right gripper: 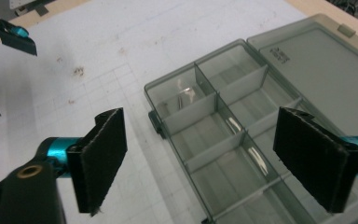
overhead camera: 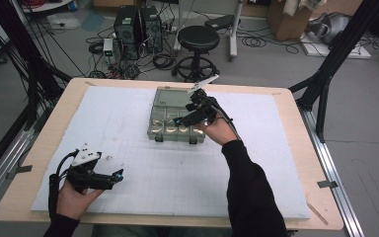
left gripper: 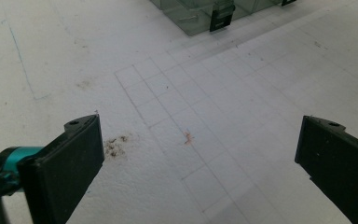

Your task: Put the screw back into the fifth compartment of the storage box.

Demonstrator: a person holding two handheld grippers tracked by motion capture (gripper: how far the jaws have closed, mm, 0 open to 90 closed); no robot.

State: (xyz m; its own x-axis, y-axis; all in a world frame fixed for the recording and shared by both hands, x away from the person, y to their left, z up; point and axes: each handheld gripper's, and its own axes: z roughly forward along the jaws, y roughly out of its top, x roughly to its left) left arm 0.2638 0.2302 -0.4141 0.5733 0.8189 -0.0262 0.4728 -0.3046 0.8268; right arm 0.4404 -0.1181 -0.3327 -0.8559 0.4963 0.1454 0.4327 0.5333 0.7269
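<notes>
1. Item: smoke-grey translucent plastic compartment box [overhead camera: 173, 127], lid [right gripper: 317, 60] swung fully open and lying flat behind the tray. It sits on the white gridded foam board [overhead camera: 143, 148], toward the far middle of the wooden table [overhead camera: 59, 113], directly under the right gripper [overhead camera: 196, 109].

2. Build, as judged: thin moulded plastic, so light and fairly stiff, though the walls would likely flex under a hard squeeze. The glossy surface looks slippery (the padded jaws should help). Internal dividers [right gripper: 216, 100] are thin and probably the most breakable part, along with the hinge.

3. Contents: a small slim metallic piece [right gripper: 185, 96] lies in the near corner compartment; what it is cannot be made out. The other compartments look bare.

4. Where to take hold: the outer rim or a side wall, or the front edge beside the dark latches [left gripper: 222, 15]; not a divider.

5. Markings: small embossed lettering near the lid's corner [right gripper: 279, 53], too small to read. No brand legible.

6. Right gripper: jaws spread wide over the tray, nothing between the pads [right gripper: 103, 158].

7. Left gripper [overhead camera: 109, 177]: resting low at the board's near left corner, well apart from the box, jaws wide apart with nothing held.
</notes>
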